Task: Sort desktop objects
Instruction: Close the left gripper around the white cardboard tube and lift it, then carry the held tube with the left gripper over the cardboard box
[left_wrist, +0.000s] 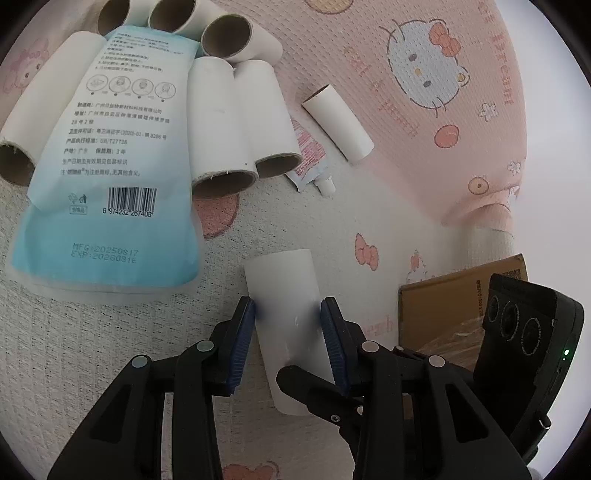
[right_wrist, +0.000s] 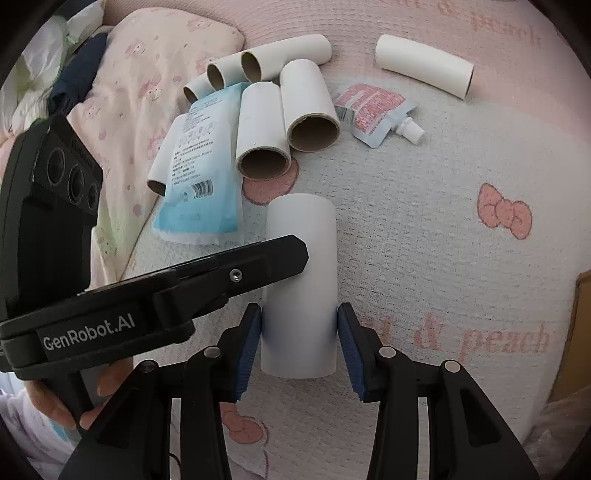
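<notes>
The left tool (left_wrist: 287, 308) and the right tool (right_wrist: 299, 319) both meet on one white tube (left_wrist: 284, 317) lying on a pink-and-white blanket (left_wrist: 92, 350); each tool has its blue pads against opposite sides of that tube, so both are clenched on it, the left nearer the tube's far half, the right nearer its near end; in the right wrist view the left tool crosses from the left side, one black finger (right_wrist: 258, 258) lying over the tube ahead of the right tool's pads; a hand (right_wrist: 66, 402) grips that left tool's handle at the lower left.

Ahead and to the left of the held tube lies a pile of tubes (right_wrist: 280, 122), brown inside, some side by side with open ends facing the tools, others farther back; a blue packet (left_wrist: 110, 177) with a barcode and printed text is draped across part of the pile, its lower edge on the blanket just left of the held tube; a small red pouch (right_wrist: 373, 110) with a white spout lies just right of the pile, partly tucked under one tube in the left wrist view; a lone tube (right_wrist: 424, 66) lies well apart, farther ahead and to the right.

To the right of the tools, a brown box (left_wrist: 454, 299) sits at the blanket's edge; a pillow (right_wrist: 147, 74) lies far left of the pile.
</notes>
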